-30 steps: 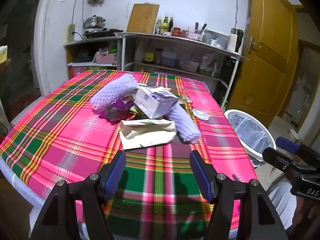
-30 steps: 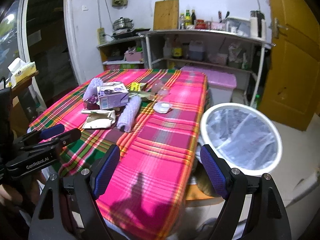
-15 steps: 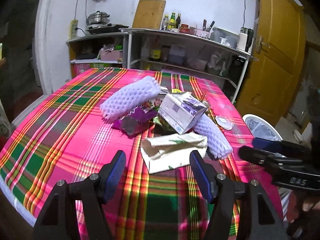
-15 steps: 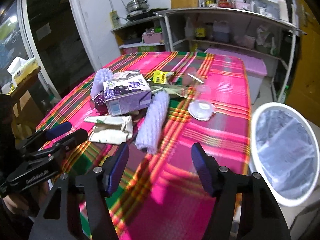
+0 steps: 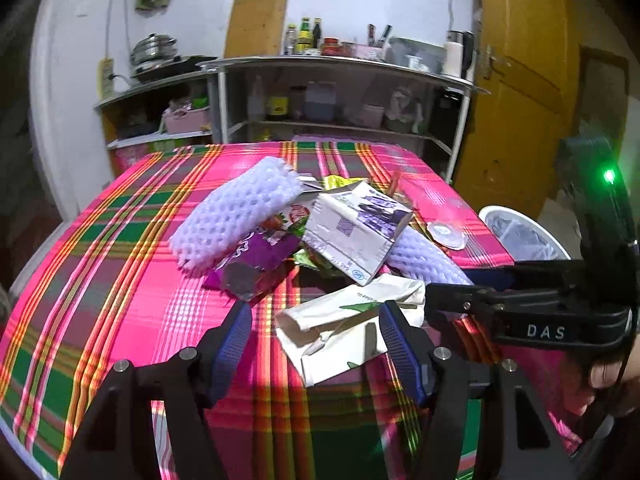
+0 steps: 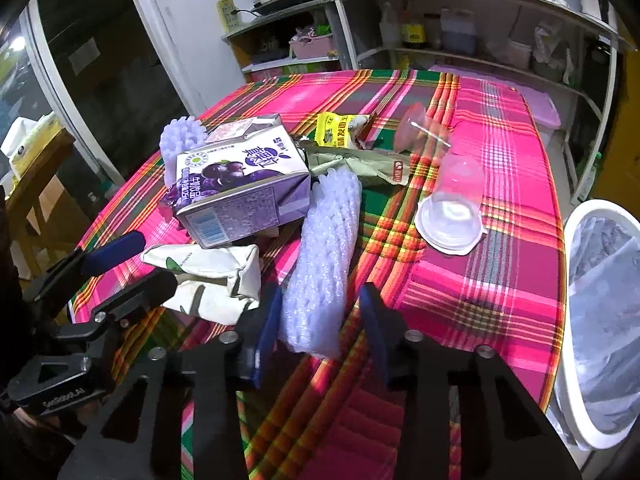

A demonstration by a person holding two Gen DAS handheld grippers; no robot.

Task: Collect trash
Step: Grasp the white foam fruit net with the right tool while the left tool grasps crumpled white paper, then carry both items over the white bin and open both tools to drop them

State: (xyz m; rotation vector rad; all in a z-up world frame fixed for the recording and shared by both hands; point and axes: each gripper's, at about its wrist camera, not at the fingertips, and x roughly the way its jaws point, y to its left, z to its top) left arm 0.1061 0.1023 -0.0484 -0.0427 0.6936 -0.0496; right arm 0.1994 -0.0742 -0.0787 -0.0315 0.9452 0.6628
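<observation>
A yellow door point(image 5: 516, 92) stands at the right; a steel pot point(image 5: 154, 46), cutting board point(image 5: 255, 26) and bottles point(image 5: 306, 36) line the shelves point(image 5: 340, 72) behind.

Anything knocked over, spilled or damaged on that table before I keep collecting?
No spill visible. The purple milk carton lies tipped on the pile with its top torn open, the white paper bag is crumpled, and a clear plastic cup lies on its side on the tablecloth.

Left black two-finger handheld gripper point(image 5: 314, 346) with ribbed blue pads point(image 5: 230, 346) and silver screw heads; right black two-finger handheld gripper point(image 6: 318, 322) alike, stamped "DAS" in white, green indicator light point(image 5: 609, 176) glowing.
</observation>
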